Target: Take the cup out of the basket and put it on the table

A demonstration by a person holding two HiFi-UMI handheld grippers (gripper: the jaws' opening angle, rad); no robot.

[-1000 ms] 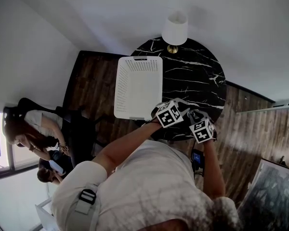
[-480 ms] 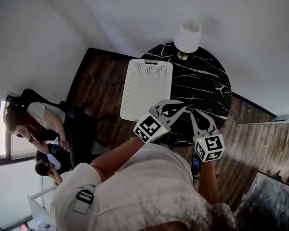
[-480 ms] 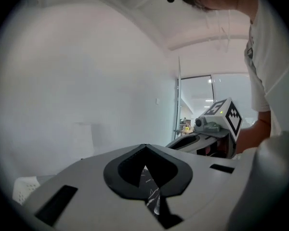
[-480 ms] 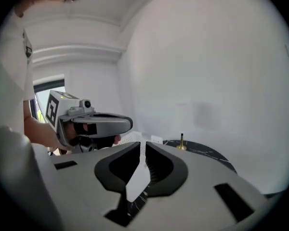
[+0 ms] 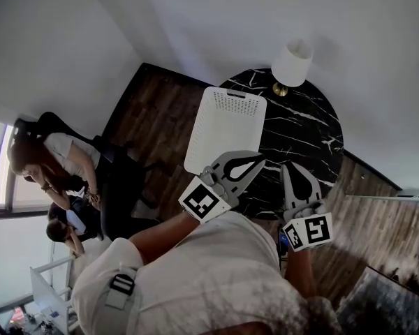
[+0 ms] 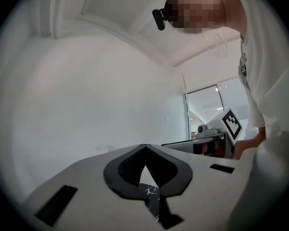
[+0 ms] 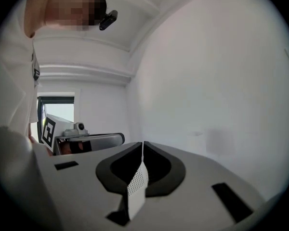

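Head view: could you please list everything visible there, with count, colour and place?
table: one, round, black marble, centre right.
basket: one, white, perforated, on the table, reaching past its left edge.
lamp: one, white shade, brass base, table's far edge.
cup: none visible.
floor: dark wood, around the table.
seated people: two, far left.
left gripper: one, white, shut, empty, over the table's near edge.
right gripper: one, white, shut, empty, right of it.
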